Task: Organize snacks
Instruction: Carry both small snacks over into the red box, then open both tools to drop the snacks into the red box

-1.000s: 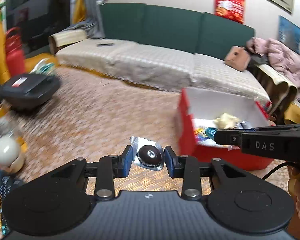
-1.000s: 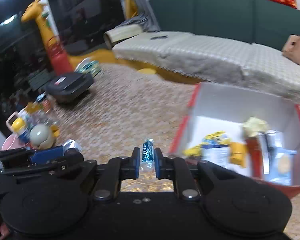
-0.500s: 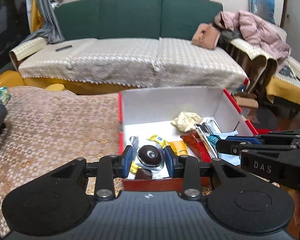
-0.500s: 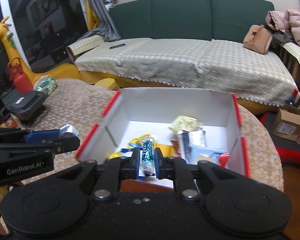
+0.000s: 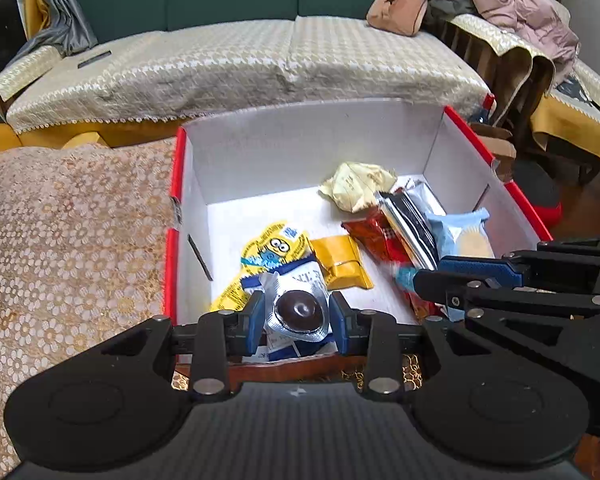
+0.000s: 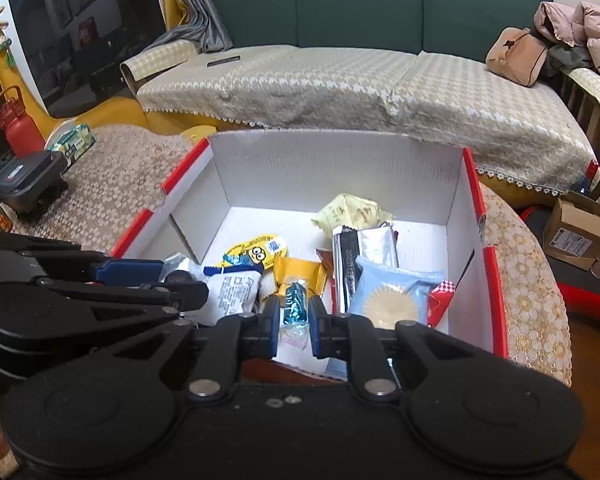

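A red box with white inside walls (image 5: 300,152) (image 6: 340,168) stands on the patterned table, with several snack packets lying in it. My left gripper (image 5: 296,316) is shut on a foil-wrapped chocolate snack (image 5: 298,312), held over the box's near left part. My right gripper (image 6: 294,316) is shut on a small blue-wrapped candy (image 6: 294,306), held above the box's near edge. In the left wrist view the right gripper (image 5: 428,280) shows at the right, over the box. In the right wrist view the left gripper (image 6: 180,280) shows at the left with the foil snack.
Behind the box runs a green sofa with a beige cover (image 6: 340,76). A pink coat (image 5: 512,4) and a tan bag (image 5: 396,8) lie at its right end. A black case (image 6: 28,180) sits far left on the table. A cardboard box (image 6: 576,232) stands on the floor.
Both grippers have swung from the open table to over the red box and sunk toward it, each keeping its snack. The box now fills the middle of both views.
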Tool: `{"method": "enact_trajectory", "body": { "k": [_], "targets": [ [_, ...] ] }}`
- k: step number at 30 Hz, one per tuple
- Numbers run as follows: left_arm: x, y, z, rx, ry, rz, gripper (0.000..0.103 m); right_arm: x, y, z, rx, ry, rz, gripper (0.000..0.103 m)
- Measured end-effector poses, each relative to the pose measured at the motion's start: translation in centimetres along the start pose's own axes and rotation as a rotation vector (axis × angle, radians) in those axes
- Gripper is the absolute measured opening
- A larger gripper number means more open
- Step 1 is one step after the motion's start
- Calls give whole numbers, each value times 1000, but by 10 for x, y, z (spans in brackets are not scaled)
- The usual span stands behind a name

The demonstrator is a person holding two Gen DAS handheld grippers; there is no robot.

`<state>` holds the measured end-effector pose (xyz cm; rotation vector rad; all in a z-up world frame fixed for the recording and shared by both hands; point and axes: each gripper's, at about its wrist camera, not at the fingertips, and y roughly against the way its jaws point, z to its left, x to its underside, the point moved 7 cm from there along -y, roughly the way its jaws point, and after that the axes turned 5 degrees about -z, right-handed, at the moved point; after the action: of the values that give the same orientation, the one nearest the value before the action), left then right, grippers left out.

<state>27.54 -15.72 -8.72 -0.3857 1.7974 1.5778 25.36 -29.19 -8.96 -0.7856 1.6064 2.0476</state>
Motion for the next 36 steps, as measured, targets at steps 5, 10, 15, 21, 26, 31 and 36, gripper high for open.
{"method": "enact_trajectory", "body": {
  "k": [5,10,15,21,26,31,36],
  "targets": [
    [2,-4,-1,9,8,17,36,3,-3,-2,5,-7,27,15],
    [1,-1,1,6,18,17,38,5,-1,-3,-1,-20,38,15],
    [0,9,2,8,32,-1,54,3,7,-3,9,-21,31,15],
    [1,24,3,3,41,-22,62,1,19,-2,-7,-23,15,15],
    [0,41,4,5,49,-49,66,-2,32,2,-21,-9,-9,15],
    [-2,59,3,-1,46,-88,73,-4,48,4,-25,-4,-41,15],
    [-1,76,1,4,43,-118,75,-5,64,4,-18,-5,-74,16]
  ]
}}
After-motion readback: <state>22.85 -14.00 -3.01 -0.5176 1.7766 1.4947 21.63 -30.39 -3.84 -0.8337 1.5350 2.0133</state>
